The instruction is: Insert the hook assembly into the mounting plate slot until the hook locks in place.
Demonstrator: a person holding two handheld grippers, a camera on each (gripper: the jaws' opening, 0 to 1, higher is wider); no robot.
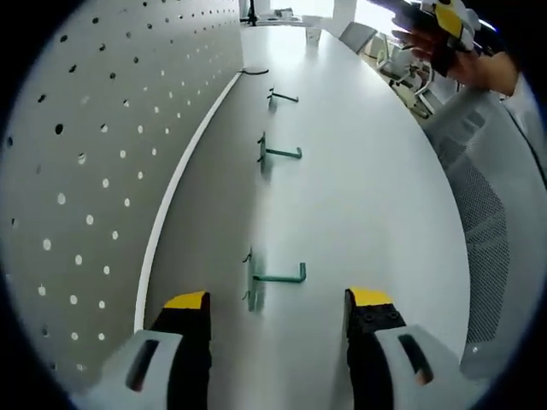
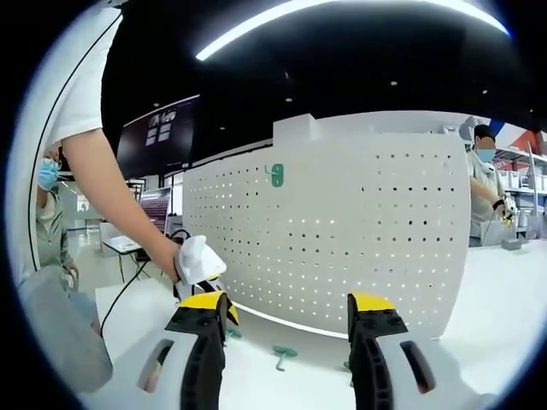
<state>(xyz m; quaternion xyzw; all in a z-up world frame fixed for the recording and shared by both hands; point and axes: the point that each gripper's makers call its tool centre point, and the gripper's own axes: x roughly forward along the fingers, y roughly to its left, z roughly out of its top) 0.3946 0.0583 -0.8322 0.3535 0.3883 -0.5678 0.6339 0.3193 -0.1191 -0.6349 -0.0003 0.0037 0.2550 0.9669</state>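
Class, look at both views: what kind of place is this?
Probably a lab or showroom work area, not a home: a long white table with green hooks lying on it, a white pegboard panel standing on it, and strip ceiling lights overhead.

Both claws (image 1: 278, 312) (image 2: 286, 316) open, empty

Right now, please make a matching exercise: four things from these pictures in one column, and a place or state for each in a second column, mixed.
Things:
1. nearest hook
2. mounted hook
3. pegboard
4. left gripper

Places or states:
A. stands upright on the table
B. open, holding nothing
C. lies on the table just ahead of the left jaws
D. hangs high on the board

Pairs: 1-C, 2-D, 3-A, 4-B
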